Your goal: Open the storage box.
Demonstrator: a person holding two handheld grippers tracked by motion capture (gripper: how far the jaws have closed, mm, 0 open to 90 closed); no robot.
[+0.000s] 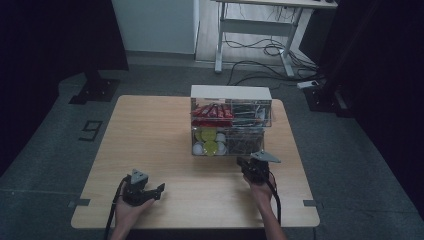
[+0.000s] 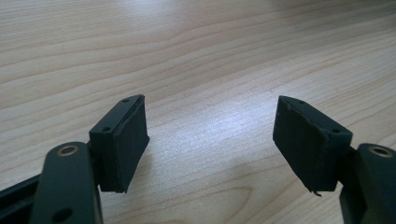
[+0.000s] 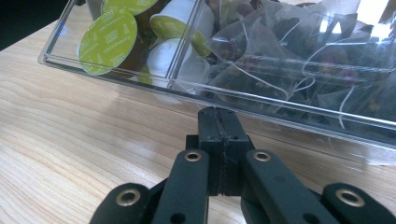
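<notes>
A clear two-tier organiser point(image 1: 231, 125) with a white top stands at the far middle of the wooden table point(image 1: 150, 140). Its lower drawer point(image 3: 140, 77) holds green-lidded pods point(image 3: 107, 42) on the left and clear tea bags point(image 3: 299, 60) on the right. My right gripper point(image 3: 219, 111) is shut, its tips right at the drawer's clear front edge; whether they pinch the edge I cannot tell. In the high view the right gripper point(image 1: 245, 161) sits just in front of the organiser. My left gripper point(image 2: 210, 100) is open over bare wood, near the front left of the table point(image 1: 159, 190).
Red sachets point(image 1: 212, 111) and dark packets point(image 1: 250, 112) fill the upper tier. Beyond the table stand a white desk frame point(image 1: 255, 30) and loose cables point(image 1: 270, 50) on the floor. Black stands point(image 1: 95, 85) flank the far corners.
</notes>
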